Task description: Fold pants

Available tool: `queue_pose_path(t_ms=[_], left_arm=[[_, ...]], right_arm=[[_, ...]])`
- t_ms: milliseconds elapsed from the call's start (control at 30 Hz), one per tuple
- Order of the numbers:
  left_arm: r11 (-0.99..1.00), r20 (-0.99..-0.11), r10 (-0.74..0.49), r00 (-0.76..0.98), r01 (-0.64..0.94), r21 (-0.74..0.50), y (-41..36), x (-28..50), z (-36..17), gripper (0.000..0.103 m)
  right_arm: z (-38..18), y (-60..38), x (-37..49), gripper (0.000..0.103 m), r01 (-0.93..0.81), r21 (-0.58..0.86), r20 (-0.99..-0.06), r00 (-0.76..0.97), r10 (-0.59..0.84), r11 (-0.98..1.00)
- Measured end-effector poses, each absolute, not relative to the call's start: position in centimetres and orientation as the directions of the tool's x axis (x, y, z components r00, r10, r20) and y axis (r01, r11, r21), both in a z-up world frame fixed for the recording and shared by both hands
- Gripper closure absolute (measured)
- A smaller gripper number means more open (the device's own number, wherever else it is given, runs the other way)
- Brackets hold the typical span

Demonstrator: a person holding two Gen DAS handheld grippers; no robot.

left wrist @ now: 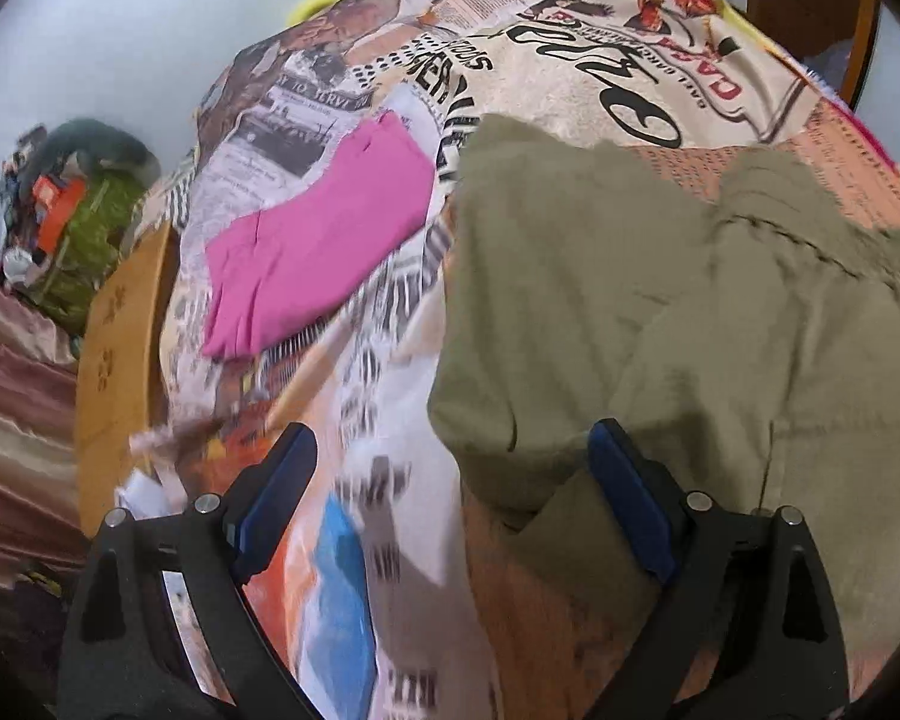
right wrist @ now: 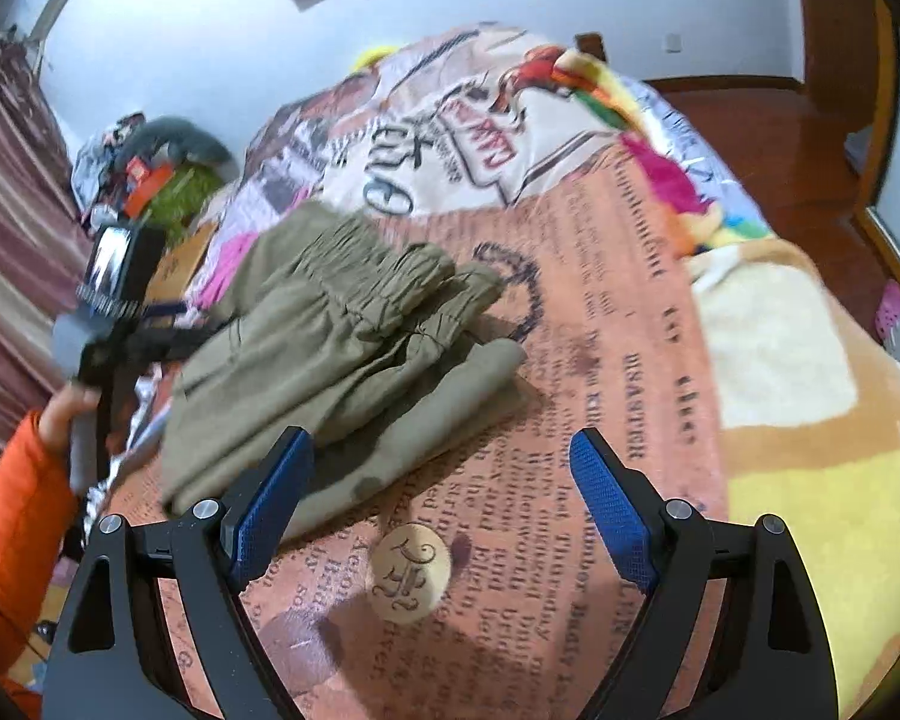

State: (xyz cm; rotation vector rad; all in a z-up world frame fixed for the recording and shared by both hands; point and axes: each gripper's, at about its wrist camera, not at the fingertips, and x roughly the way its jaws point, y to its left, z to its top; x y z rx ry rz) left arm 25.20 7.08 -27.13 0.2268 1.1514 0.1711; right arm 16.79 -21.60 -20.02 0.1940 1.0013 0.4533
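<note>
The olive green pants (right wrist: 354,360) lie folded in a stack on the printed bedspread (right wrist: 600,312), elastic waistband on top. In the left wrist view the pants (left wrist: 660,312) fill the right half. My left gripper (left wrist: 456,462) is open and empty, just above the bedspread at the near left edge of the pants; its right finger is over the cloth. It also shows in the right wrist view (right wrist: 120,306), held by a hand in an orange sleeve. My right gripper (right wrist: 444,468) is open and empty, above the bed at the near right corner of the stack.
A pink folded garment (left wrist: 324,240) lies on the bed left of the pants. A wooden bed board (left wrist: 120,372) and a clutter pile (left wrist: 72,216) are at the left. A colourful blanket (right wrist: 780,420) covers the bed's right side. Curtains (right wrist: 12,252) hang at the far left.
</note>
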Motion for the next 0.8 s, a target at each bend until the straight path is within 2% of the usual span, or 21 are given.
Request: queue_pose_path(t_ms=[367,567,667,800], left_arm=[[1.0,-0.919,0.015,0.394,-0.013,0.011,8.6,18.5,-25.6,0.01],[0.995,-0.908,0.011,0.419,-0.094,-0.031,11.7,17.7,-24.0,0.01],[0.989,-0.914,-0.034,0.404,-0.116,-0.088,12.7,17.6,-24.7,0.01],[0.992,-0.931,-0.003,0.365,-0.115,-0.048,12.3,17.7,-26.9,0.01]], right_arm=[[-19.2,-19.7,16.9,0.017,-0.339,0.36,-0.732,0.475,0.488,0.869],[-20.3,-18.3,18.1,0.018,-0.345,0.361,-0.744,0.454,0.49,0.867],[-20.9,-18.1,18.7,0.023,-0.343,0.375,-0.75,0.433,0.499,0.861],[-22.4,-17.8,19.2,0.041,-0.341,0.399,-0.77,0.379,0.513,0.851]])
